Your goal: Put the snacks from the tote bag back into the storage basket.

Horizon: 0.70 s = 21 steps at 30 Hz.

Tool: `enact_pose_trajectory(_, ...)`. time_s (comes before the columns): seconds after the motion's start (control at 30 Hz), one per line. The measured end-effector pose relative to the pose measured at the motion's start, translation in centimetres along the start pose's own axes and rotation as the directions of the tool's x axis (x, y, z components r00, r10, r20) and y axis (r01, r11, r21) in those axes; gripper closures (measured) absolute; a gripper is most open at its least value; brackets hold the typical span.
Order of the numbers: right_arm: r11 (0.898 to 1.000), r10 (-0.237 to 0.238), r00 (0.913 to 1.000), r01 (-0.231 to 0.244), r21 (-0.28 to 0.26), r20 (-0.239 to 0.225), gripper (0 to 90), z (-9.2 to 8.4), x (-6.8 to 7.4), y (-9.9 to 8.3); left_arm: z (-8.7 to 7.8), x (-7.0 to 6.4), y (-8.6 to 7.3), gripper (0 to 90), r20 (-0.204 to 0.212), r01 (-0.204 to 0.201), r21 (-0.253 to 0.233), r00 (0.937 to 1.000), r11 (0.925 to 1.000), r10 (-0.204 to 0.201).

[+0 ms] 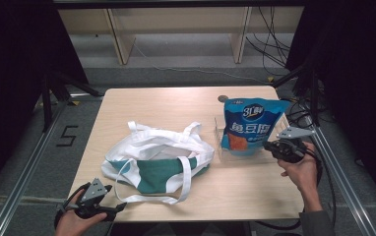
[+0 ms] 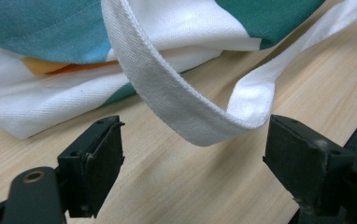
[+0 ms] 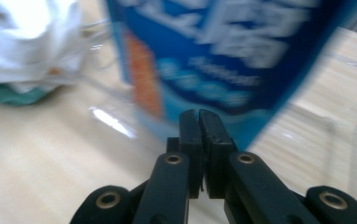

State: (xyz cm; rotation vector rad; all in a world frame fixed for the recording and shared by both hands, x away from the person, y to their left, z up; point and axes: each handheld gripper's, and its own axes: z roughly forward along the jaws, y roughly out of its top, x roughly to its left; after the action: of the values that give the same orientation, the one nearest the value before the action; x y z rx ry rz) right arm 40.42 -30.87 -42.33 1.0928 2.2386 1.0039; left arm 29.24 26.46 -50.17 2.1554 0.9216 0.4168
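1. Snack bag (image 1: 249, 125): a blue pouch standing upright in a clear plastic holder (image 1: 219, 140) at the right of the table (image 1: 255, 191). In the right gripper view the snack bag (image 3: 223, 56) rises blurred just beyond the jaw tips, with the clear holder (image 3: 106, 88) beside it.
2. Right gripper (image 1: 268, 146): held at the pouch's lower right edge. In its own view the right gripper (image 3: 200, 122) has its two black jaws pressed together; whether they pinch the pouch's bottom edge or merely meet in front of it cannot be told.
3. Tote bag (image 1: 159, 157): white and green cloth, lying flat and crumpled left of centre, apart from the holder, its straps splayed across the wood.
4. Strap (image 2: 186, 109): one white loop of the tote curls out over the table between the jaws of the left gripper (image 2: 193, 158), which stand wide apart and grasp nothing. In the high view the left gripper (image 1: 119, 206) rests at the near edge by the tote's front corner.
5. Progress, as judged: early. The pouch sits in its holder and the tote lies closed. What appears left: lifting the pouch clear, opening the tote by its strap, and placing the pouch inside.
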Motion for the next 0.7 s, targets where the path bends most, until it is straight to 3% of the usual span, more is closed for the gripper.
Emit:
enact_pose_trajectory(0.17,1.000,0.000,0.9977,0.001,0.015,-0.068,88.8,0.6,2.7,0.0,0.0,0.0,0.0,19.0,0.001,-0.003,0.000,1.0000,1.0000,0.003)
enact_pose_trajectory(0.27,1.000,-0.001,0.9961,0.002,0.013,-0.089,88.9,1.0,3.7,-0.1,0.0,0.0,0.1,19.0,0.003,-0.005,0.000,1.0000,1.0000,0.005)
enact_pose_trajectory(0.3,0.999,-0.035,0.9955,0.035,-0.006,-0.088,88.9,1.2,3.8,-0.1,0.0,0.0,0.1,19.0,0.002,-0.005,-0.001,1.0000,1.0000,0.005)
enact_pose_trajectory(0.47,0.999,-0.043,0.9921,0.044,0.004,-0.117,88.7,1.9,5.0,-0.6,-0.1,0.1,0.1,18.9,-0.001,-0.013,0.004,0.9999,0.9999,0.013)
enact_pose_trajectory(0.7,1.000,-0.017,0.9825,0.016,-0.010,-0.186,76.6,2.5,6.5,-1.4,-0.1,0.1,0.1,19.0,-0.003,-0.014,0.004,0.9999,0.9999,0.014)
